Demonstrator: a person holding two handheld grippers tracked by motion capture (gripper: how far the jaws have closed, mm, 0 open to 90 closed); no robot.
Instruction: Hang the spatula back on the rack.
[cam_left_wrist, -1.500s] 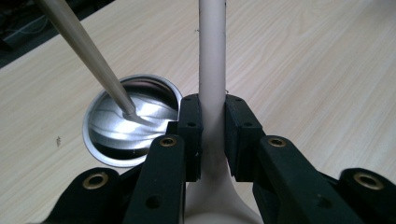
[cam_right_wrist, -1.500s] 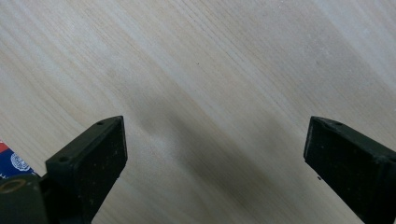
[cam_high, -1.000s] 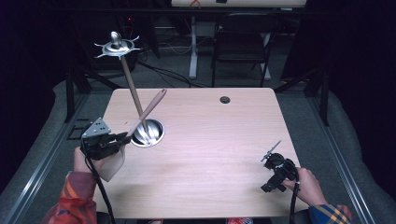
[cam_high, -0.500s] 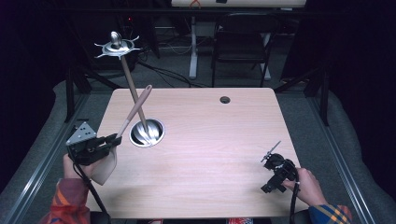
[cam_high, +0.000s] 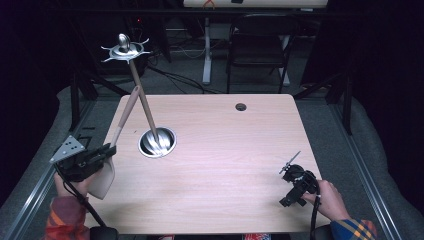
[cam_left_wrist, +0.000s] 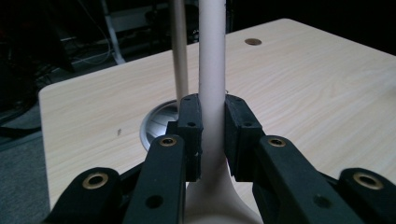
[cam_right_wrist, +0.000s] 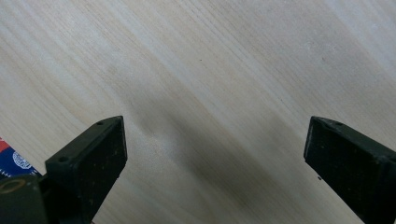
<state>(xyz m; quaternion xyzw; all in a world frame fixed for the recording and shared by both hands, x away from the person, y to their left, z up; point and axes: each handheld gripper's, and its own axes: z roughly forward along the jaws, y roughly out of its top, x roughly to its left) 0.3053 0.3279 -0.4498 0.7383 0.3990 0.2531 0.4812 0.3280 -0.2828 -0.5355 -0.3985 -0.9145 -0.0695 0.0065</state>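
My left gripper (cam_high: 106, 151) is shut on the handle of a beige spatula (cam_high: 124, 113) at the table's near left corner. The handle slants up and away, and the wide blade hangs below the jaws. In the left gripper view the handle (cam_left_wrist: 211, 70) stands pinched between both pads (cam_left_wrist: 191, 126). Just right of it stands a utensil stand (cam_high: 143, 102): a wooden pole on a round metal base (cam_high: 157, 142), topped by a metal crown of hooks (cam_high: 125, 50). The spatula is apart from the pole. My right gripper (cam_high: 290, 164) rests open at the near right, over bare wood (cam_right_wrist: 215, 93).
The light wooden table (cam_high: 225, 150) has a small round cable hole (cam_high: 241, 106) near its far edge. A dark chair (cam_high: 257, 50) and desk legs stand behind the table. Grey floor and metal rails flank both sides.
My left gripper has moved left and toward the near edge with the spatula, carrying the handle away from the stand's pole. The right gripper has stayed put.
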